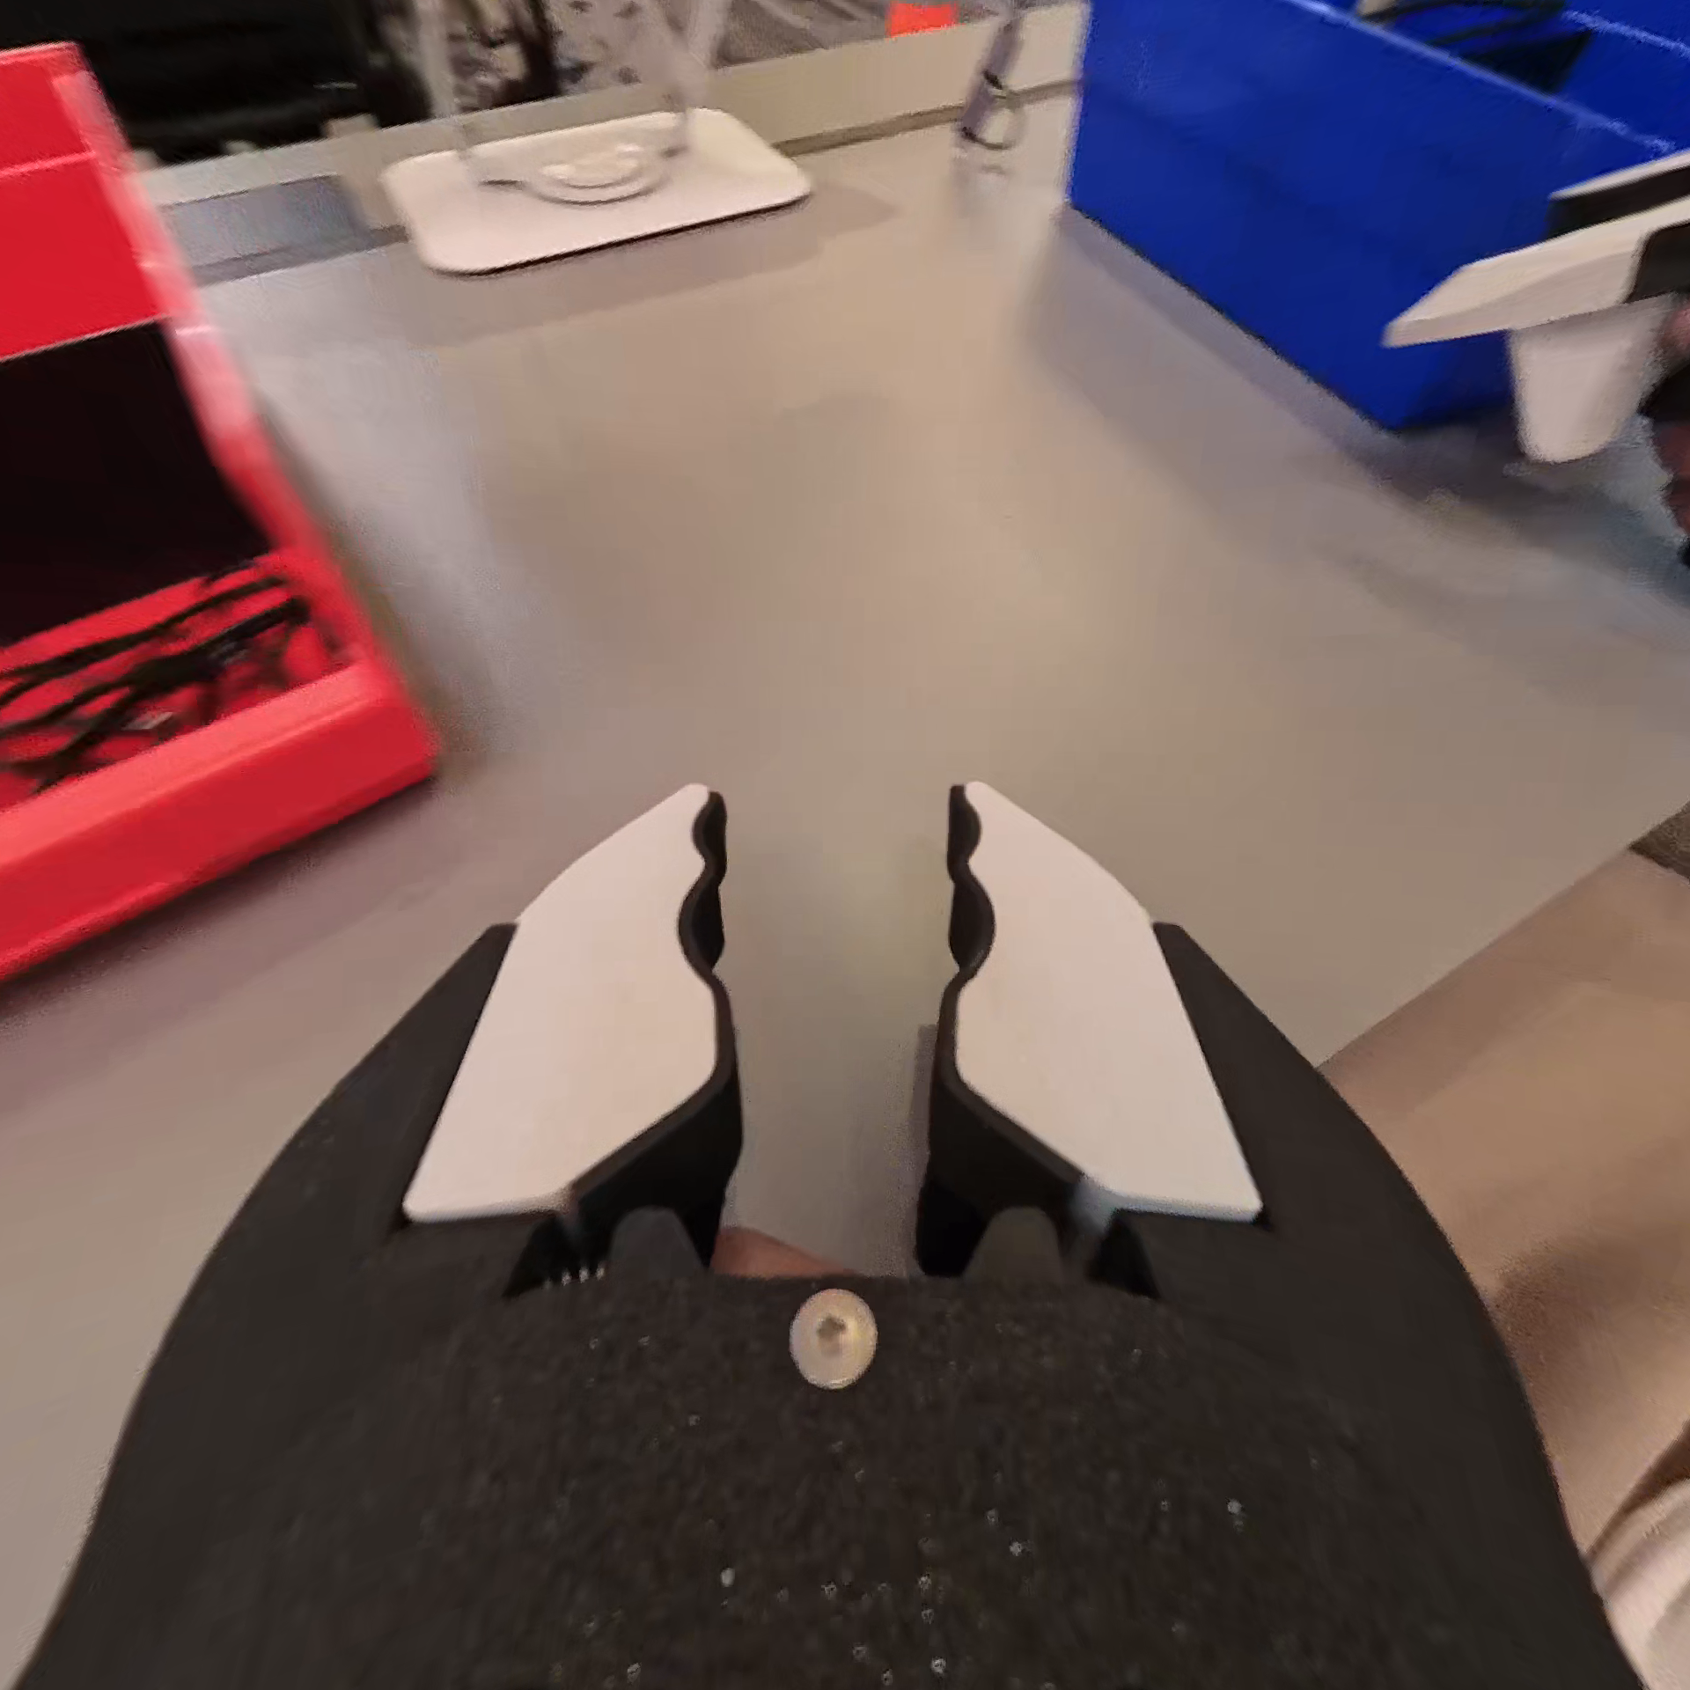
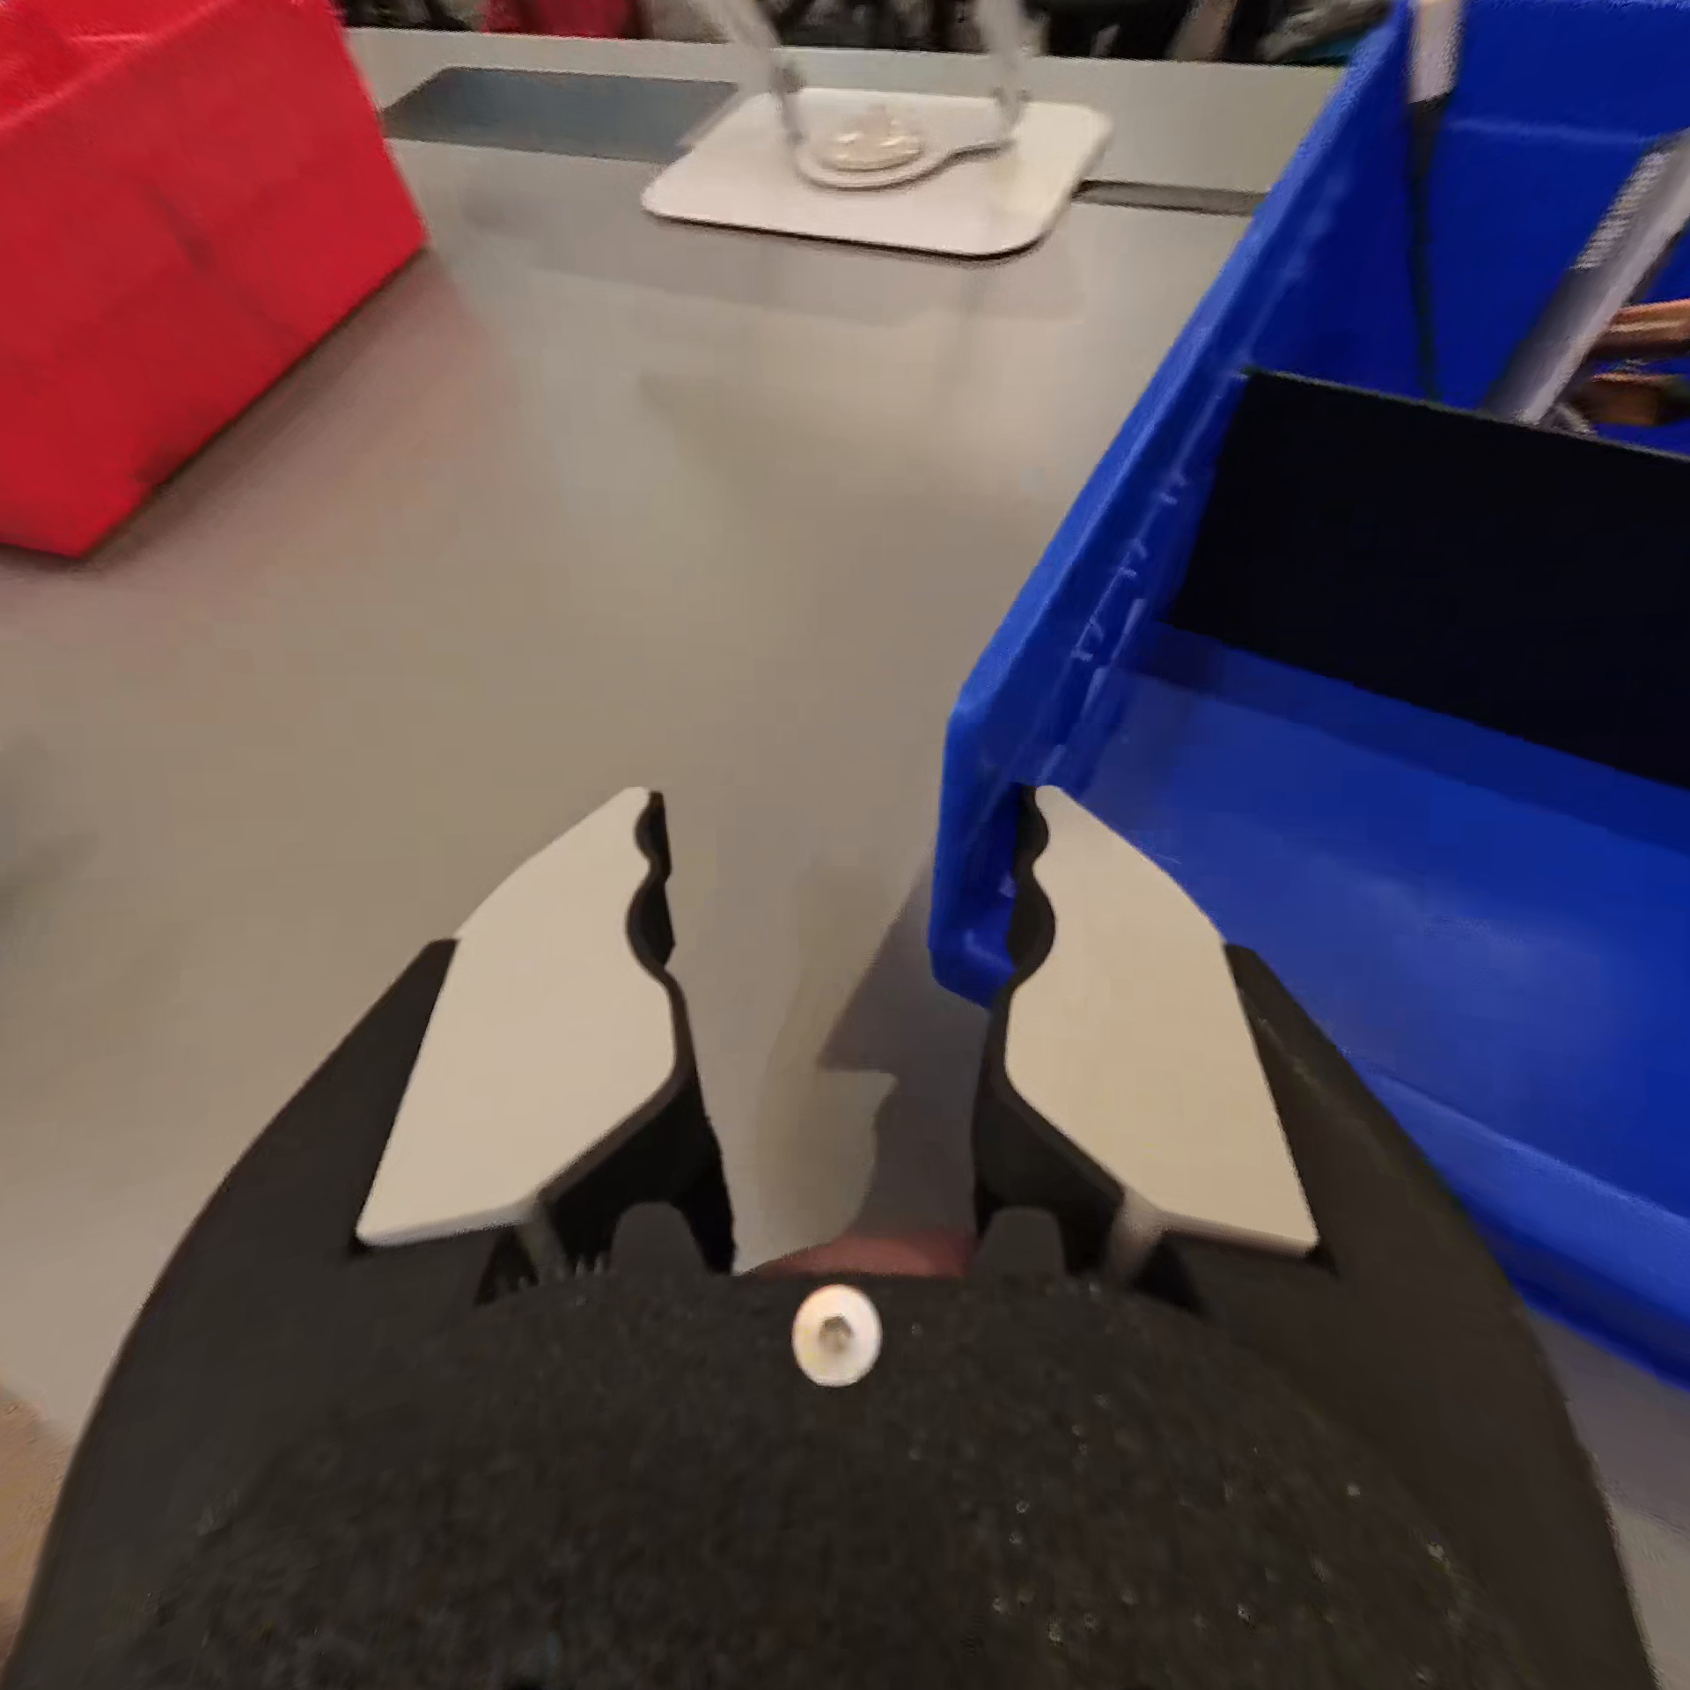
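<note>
My left gripper [image 1: 837, 805] is open and empty above the grey table [image 1: 823, 549], between a red bin [image 1: 183, 732] on its left and a blue bin [image 1: 1280, 229] at the far right. The red bin holds several thin black cables [image 1: 137, 677]. My right gripper [image 2: 841, 809] is open and empty, its right fingertip next to the near corner of the blue bin [image 2: 1372, 823]. The right gripper also shows at the right edge of the left wrist view [image 1: 1555, 302], in front of the blue bin.
A white tray [image 1: 594, 187] with a clear glass container [image 1: 585, 155] on it stands at the back of the table; it also shows in the right wrist view [image 2: 878, 174]. The blue bin has a black divider [image 2: 1427, 549] and items behind it. The red bin [image 2: 165, 256] stands at the left.
</note>
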Available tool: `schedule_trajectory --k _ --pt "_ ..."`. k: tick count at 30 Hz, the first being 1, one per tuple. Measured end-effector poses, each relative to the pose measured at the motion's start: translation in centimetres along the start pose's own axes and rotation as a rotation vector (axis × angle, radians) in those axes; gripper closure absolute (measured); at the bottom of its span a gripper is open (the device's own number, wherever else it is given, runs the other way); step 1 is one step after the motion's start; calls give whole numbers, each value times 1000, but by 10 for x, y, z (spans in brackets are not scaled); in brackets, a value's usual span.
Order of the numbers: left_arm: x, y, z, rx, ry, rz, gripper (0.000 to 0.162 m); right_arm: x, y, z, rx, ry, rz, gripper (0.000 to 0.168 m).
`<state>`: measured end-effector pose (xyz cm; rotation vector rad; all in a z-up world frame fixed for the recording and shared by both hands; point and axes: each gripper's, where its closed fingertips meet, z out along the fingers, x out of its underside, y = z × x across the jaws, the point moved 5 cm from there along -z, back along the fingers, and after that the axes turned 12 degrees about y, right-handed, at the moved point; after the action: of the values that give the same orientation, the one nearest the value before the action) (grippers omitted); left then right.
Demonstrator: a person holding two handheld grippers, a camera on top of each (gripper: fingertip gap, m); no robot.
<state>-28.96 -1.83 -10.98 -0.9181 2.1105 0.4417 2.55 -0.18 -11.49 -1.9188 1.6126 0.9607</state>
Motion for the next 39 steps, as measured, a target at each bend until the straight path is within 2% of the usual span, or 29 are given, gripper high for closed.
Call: schedule_trajectory --k 1,3,4,7,9,10,11,13,14,15,16,19,22,25,28,32,35,39 --pt "-10 -15 11 28 7 28 115 1 10 -3 -55 9 -35 103" --pt "-35 -47 34 90 5 81 115 2 25 -17 -167 -45 -74 127" --pt "-49 -65 47 121 -3 104 115 0 21 -28 -149 -93 -42 124" --pt "-92 -110 87 114 -34 175 110 -1 -11 -71 42 -226 72 116" --pt "-115 -129 111 83 -45 173 108 5 -44 -105 283 -309 159 116" --pt "-124 -134 121 65 -45 155 108 12 -57 -116 359 -313 212 119" --pt "-131 -137 131 52 -46 137 110 19 -63 -119 369 -292 248 116" --pt "-137 -140 147 29 -23 119 130 40 -67 -102 366 -127 283 111" --pt "-137 -140 152 39 -10 107 148 50 -73 -91 421 -60 312 115" --pt "-137 -140 155 50 -7 79 152 58 -77 -81 466 -10 339 136" --pt "-138 -137 156 36 -3 51 154 64 -78 -71 481 23 370 155" --pt "-132 -130 147 -4 -19 26 157 59 -72 -68 481 15 413 164" --pt "-114 -112 119 -29 -65 -1 157 56 -46 -64 429 -3 394 164" --pt "-91 -72 85 -97 -81 -21 157 44 2 -51 380 -10 304 163" --pt "-74 -21 61 -176 -55 -73 158 17 49 -26 349 2 180 163" --pt "-64 22 48 -298 -44 -96 158 -5 78 19 293 26 164 164" --pt "-58 42 55 -285 -2 -131 157 -16 85 38 258 45 157 164" --pt "-54 40 50 -141 9 -122 147 -15 79 38 207 19 65 159"
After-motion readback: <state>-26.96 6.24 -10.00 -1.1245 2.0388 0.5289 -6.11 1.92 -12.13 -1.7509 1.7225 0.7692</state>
